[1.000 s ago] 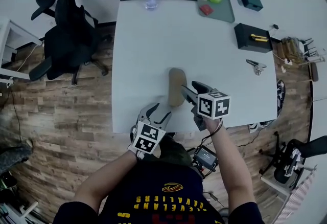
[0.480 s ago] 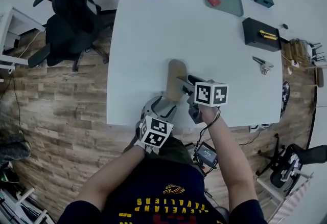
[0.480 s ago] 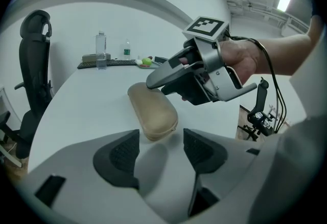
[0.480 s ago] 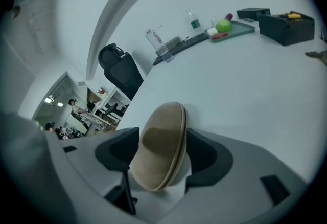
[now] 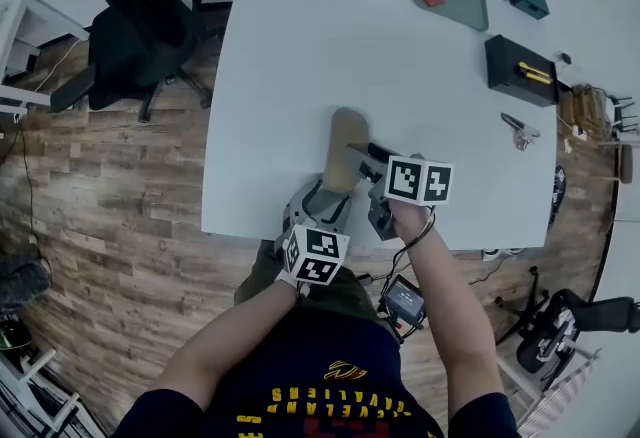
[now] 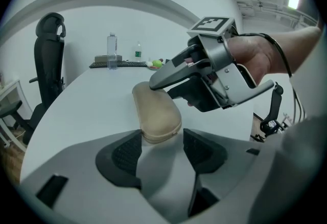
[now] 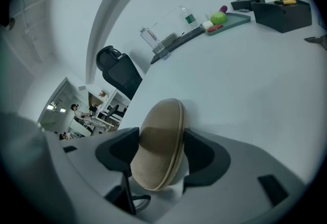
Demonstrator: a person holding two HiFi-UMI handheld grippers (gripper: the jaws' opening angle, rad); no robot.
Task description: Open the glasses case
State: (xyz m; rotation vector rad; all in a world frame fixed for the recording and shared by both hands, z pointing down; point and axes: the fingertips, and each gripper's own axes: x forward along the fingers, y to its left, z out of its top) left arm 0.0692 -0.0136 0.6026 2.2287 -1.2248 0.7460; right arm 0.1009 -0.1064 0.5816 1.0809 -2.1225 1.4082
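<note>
Pre-grasp: left gripper (image 6: 161, 149) and right gripper (image 7: 156, 155) just spread wider, both straddling closed glasses case (image 5: 345, 148) (not squeezing); next: clamp, pry lid.

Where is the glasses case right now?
In the head view the tan glasses case lies on the white table close to the person's edge, far from the green tray at the back.

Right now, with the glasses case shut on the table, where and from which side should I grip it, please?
I'd take the glasses case by its near rounded end, pinched across its width, coming from the front edge of the table: it lies flat, lengthwise away from that edge.
</note>
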